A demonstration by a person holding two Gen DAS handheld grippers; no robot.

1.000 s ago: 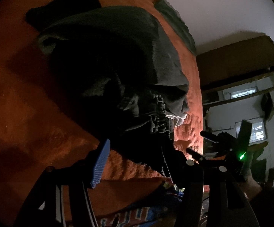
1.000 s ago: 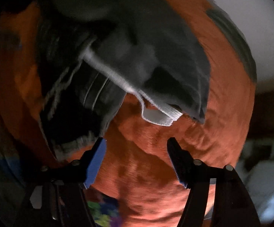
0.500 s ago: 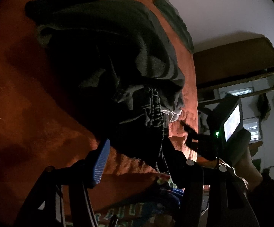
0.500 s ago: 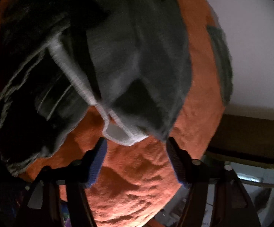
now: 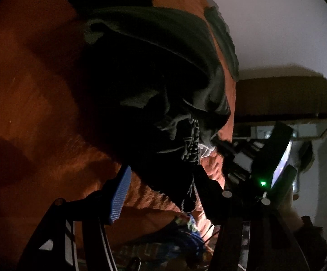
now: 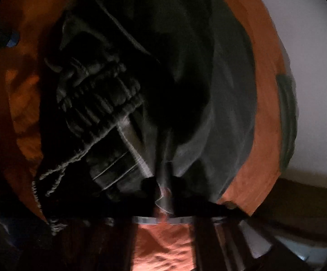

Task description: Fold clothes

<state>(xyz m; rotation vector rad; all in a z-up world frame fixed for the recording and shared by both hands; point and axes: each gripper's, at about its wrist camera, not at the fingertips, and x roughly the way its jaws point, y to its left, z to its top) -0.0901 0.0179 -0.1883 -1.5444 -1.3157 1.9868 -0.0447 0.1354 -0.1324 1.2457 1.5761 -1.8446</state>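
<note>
So the right hand-held gripper [image 6: 165,194] is pressed together, pinching a fold of the dark grey garment [image 6: 208,90] right at its fingertips. The rest of that garment is heaped out ahead of it on the orange bedspread [image 6: 260,158]. The left hand-held gripper [image 5: 163,194] is spread wide; the black edge of the garment [image 5: 154,113] hangs between its fingers, but whether they touch it I can't tell. The right one [image 5: 242,158] shows off to its right.
</note>
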